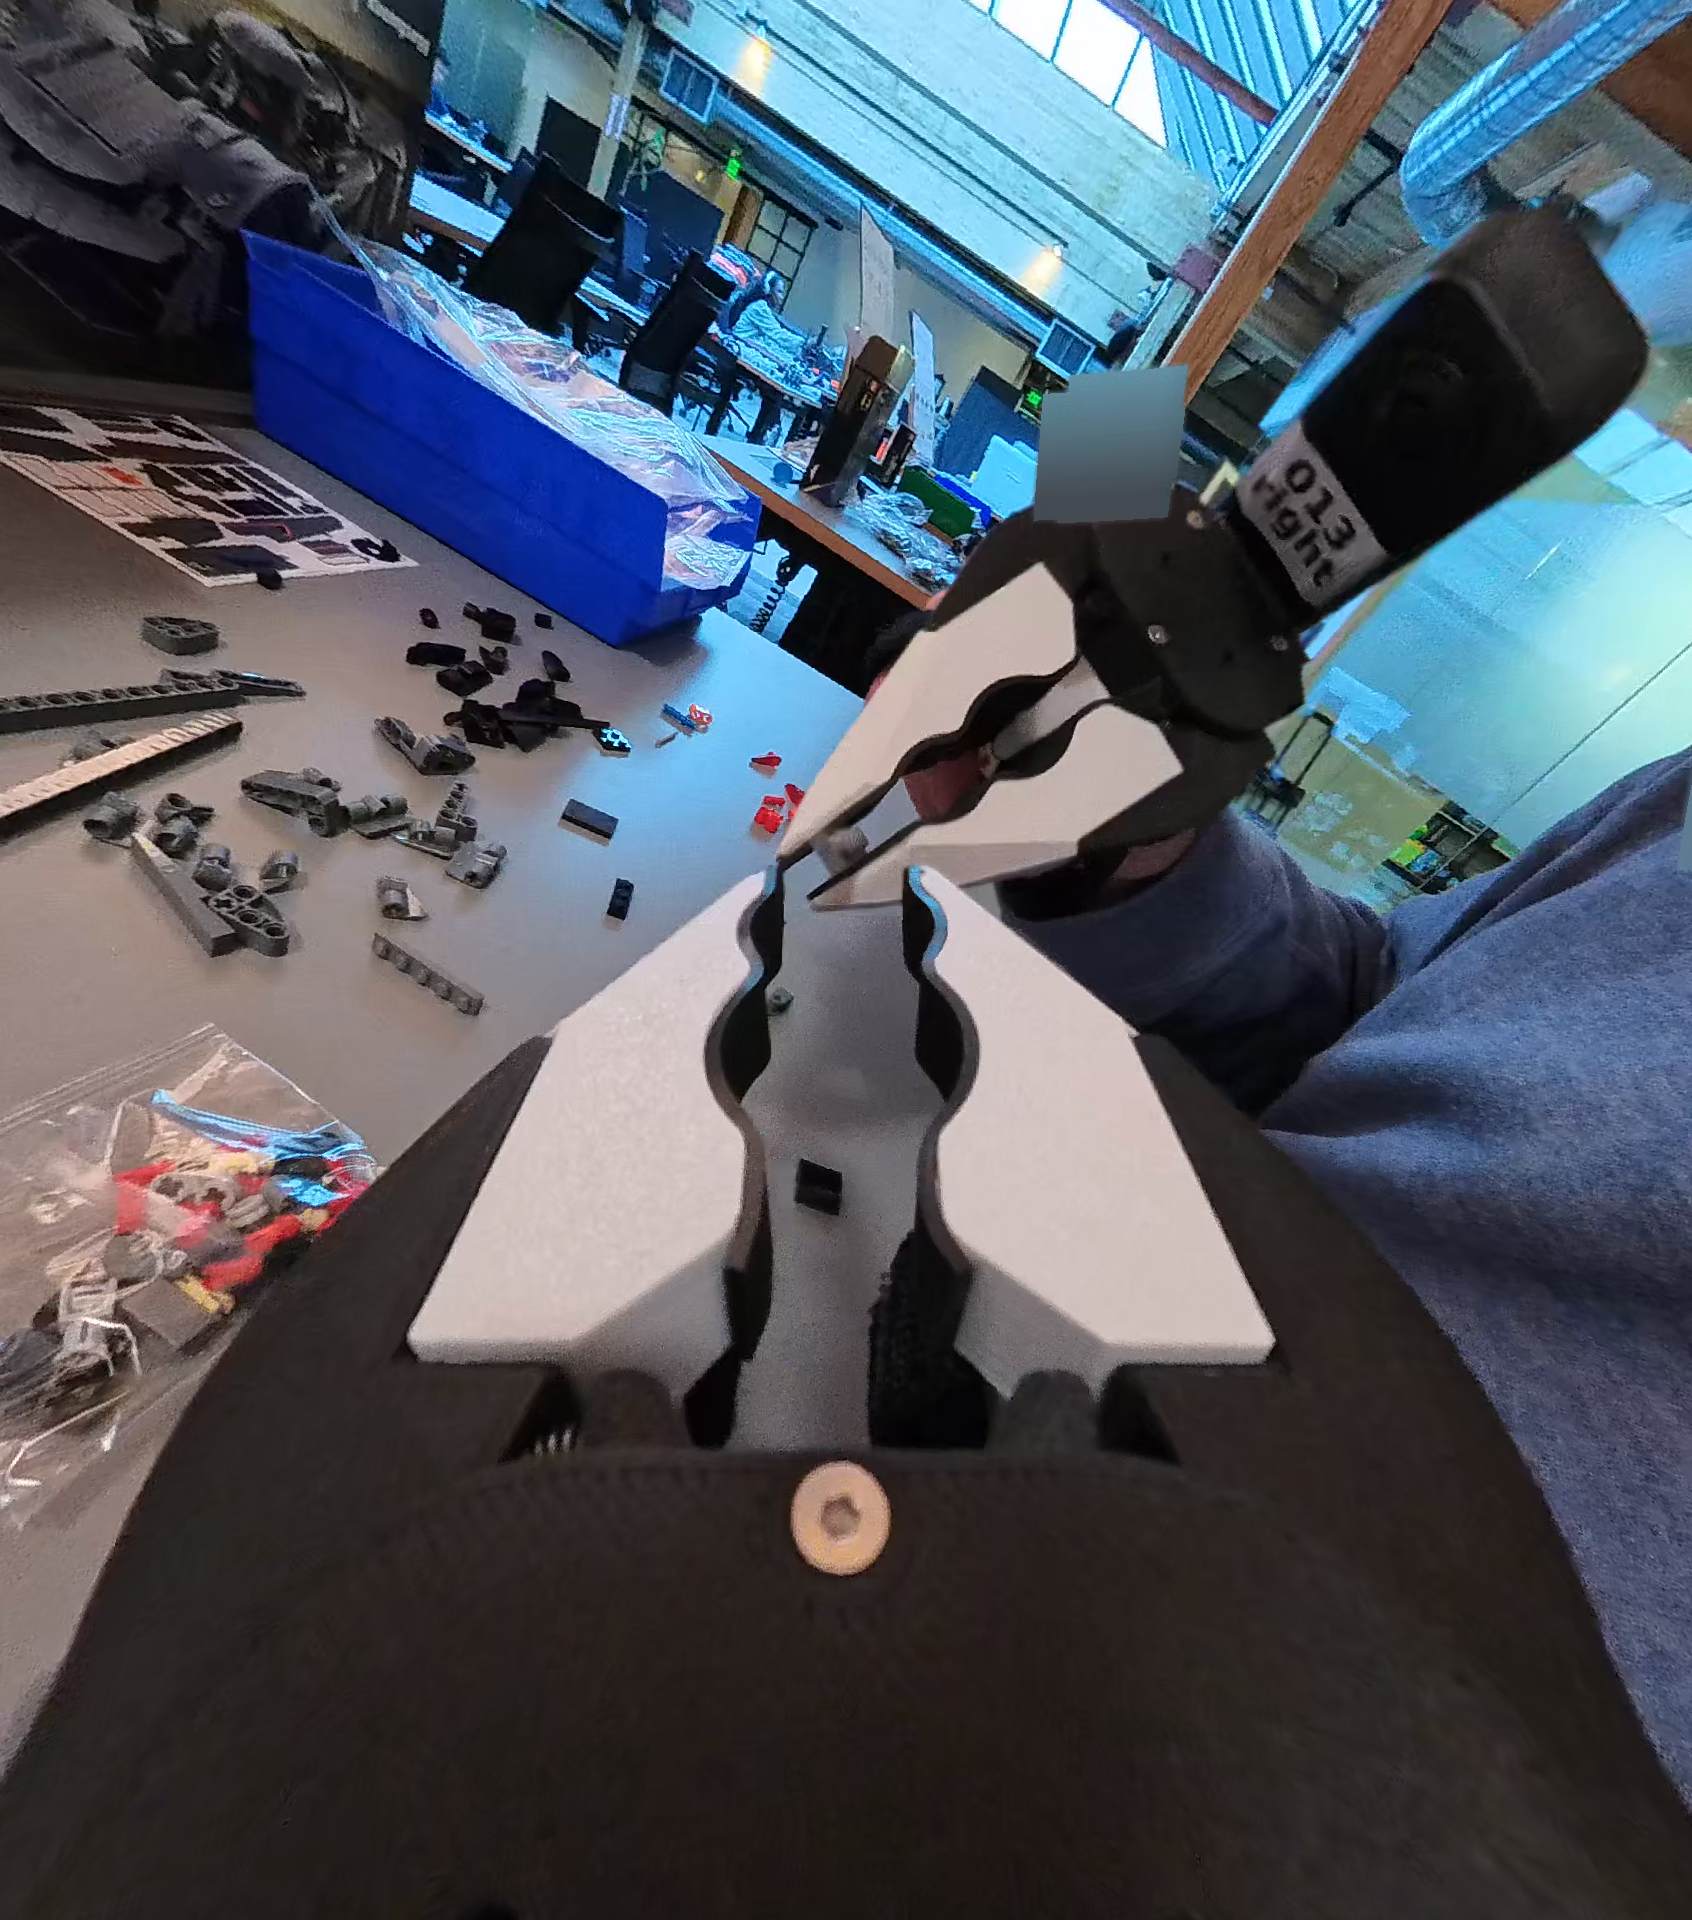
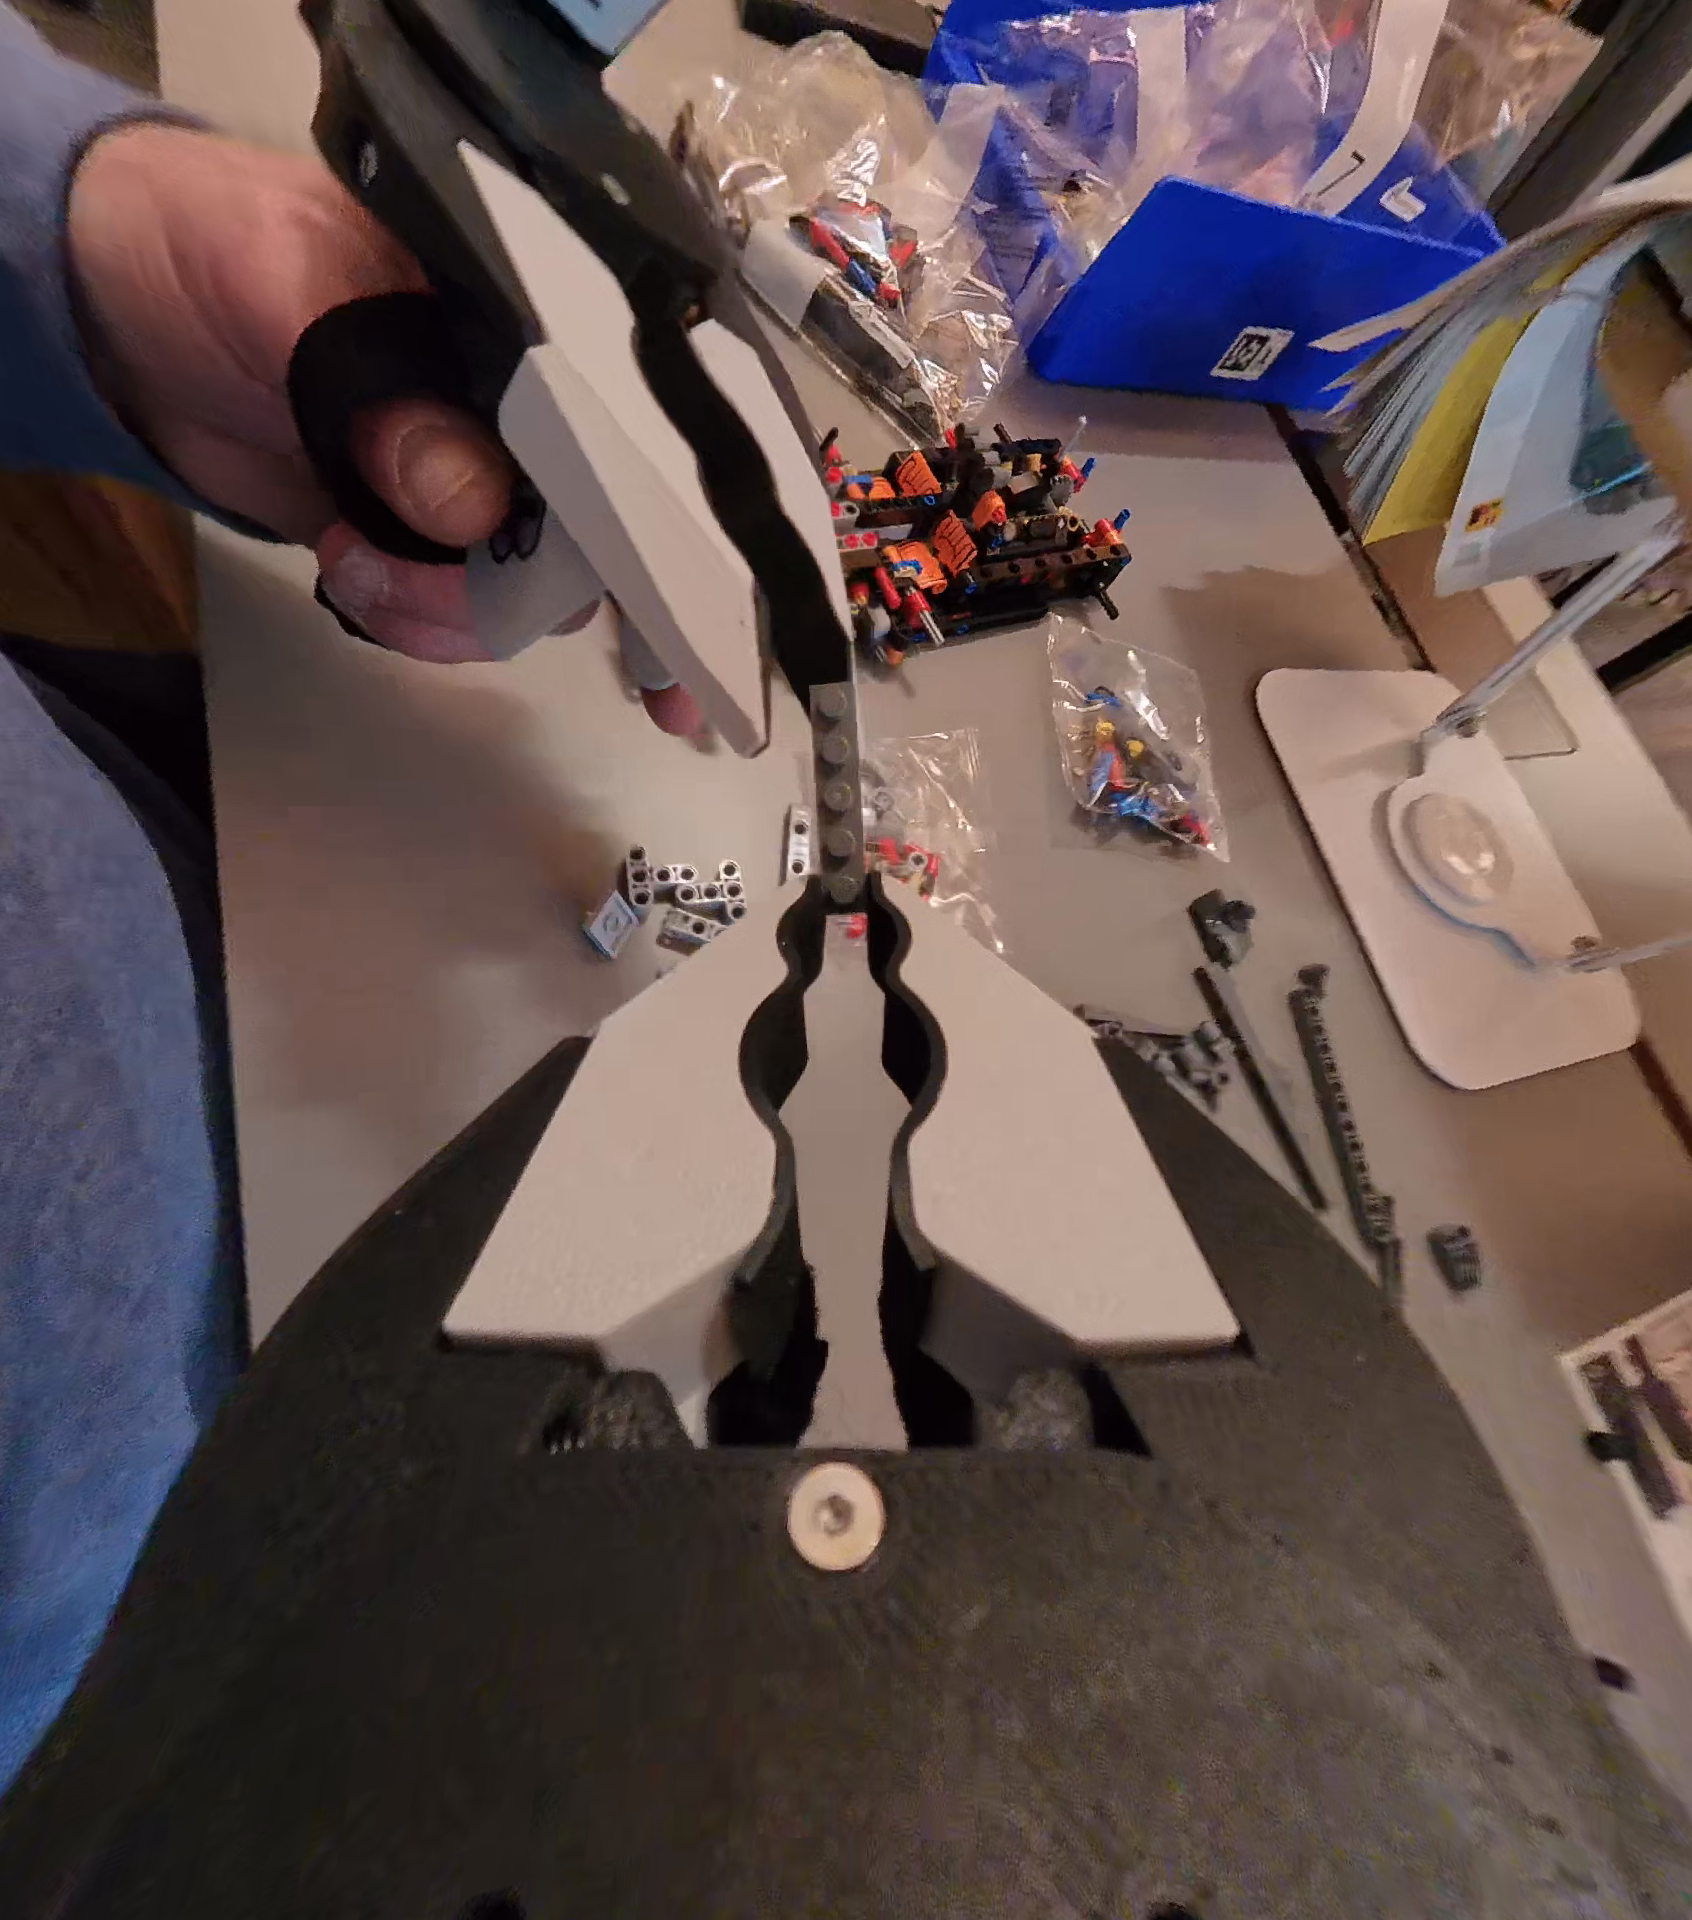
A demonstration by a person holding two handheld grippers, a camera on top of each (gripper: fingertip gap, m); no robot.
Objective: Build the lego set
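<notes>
My right gripper (image 2: 840,899) is shut on the near end of a dark grey studded plate (image 2: 837,790), held above the table. The plate's far end meets the tip of one of the fingers (image 2: 837,644) of my left gripper (image 2: 798,707), which comes in from the upper left in a person's hand. In the left wrist view my left gripper (image 1: 847,883) is open, its jaws apart. The right gripper (image 1: 811,873) pokes its tips between them with the plate (image 1: 842,840) seen end-on. A partly built orange and black model (image 2: 967,540) sits on the grey table beyond.
Loose grey beams (image 1: 63,707) and small black and red parts (image 1: 509,696) are scattered on the table. Bags of parts (image 1: 115,1226) (image 2: 1133,758), a blue bin (image 1: 468,436), a sticker sheet (image 1: 156,478), light grey bricks (image 2: 686,894) and a booklet stand's white base (image 2: 1444,873) lie around. My two grippers' fingertips are within a few centimetres of each other.
</notes>
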